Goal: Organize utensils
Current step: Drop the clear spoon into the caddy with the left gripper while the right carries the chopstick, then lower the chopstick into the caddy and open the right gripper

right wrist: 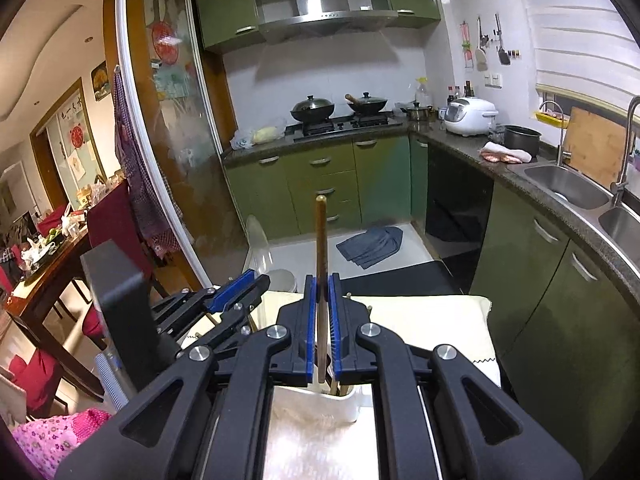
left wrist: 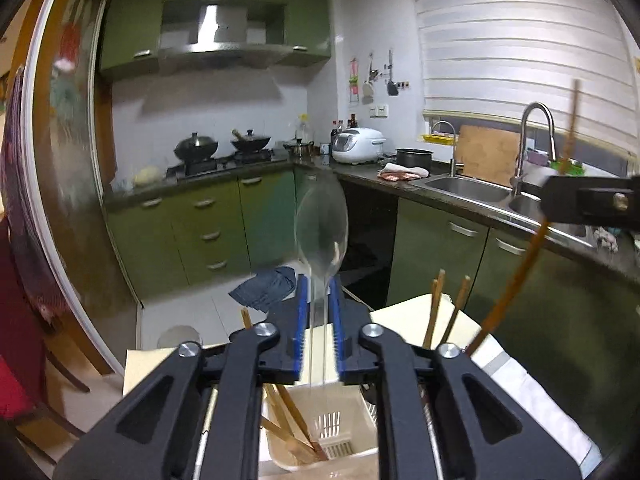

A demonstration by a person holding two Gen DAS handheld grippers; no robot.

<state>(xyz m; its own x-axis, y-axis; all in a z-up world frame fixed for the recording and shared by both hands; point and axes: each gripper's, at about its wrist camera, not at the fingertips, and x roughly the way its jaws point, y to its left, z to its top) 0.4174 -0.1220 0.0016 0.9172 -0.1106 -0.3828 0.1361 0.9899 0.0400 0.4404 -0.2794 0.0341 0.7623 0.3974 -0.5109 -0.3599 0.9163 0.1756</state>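
Observation:
My left gripper (left wrist: 319, 292) is shut on a clear plastic spoon (left wrist: 321, 222), bowl up, handle pointing down into a cream utensil holder (left wrist: 320, 432) that holds several wooden chopsticks (left wrist: 288, 420). My right gripper (right wrist: 322, 292) is shut on a wooden chopstick (right wrist: 321, 236), held upright above a holder compartment (right wrist: 344, 394). In the left wrist view the right gripper (left wrist: 592, 202) shows at the right with its chopstick (left wrist: 516, 276) slanting down. In the right wrist view the left gripper (right wrist: 236, 292) is close at the left.
The holder stands on a cream cloth-covered surface (right wrist: 420, 328). More chopsticks (left wrist: 438, 304) stick up behind. Green cabinets (right wrist: 320, 184), a stove with woks (right wrist: 340, 112), a sink (right wrist: 568, 186), a floor rag (right wrist: 372, 246) and a dining table (right wrist: 44, 264) surround it.

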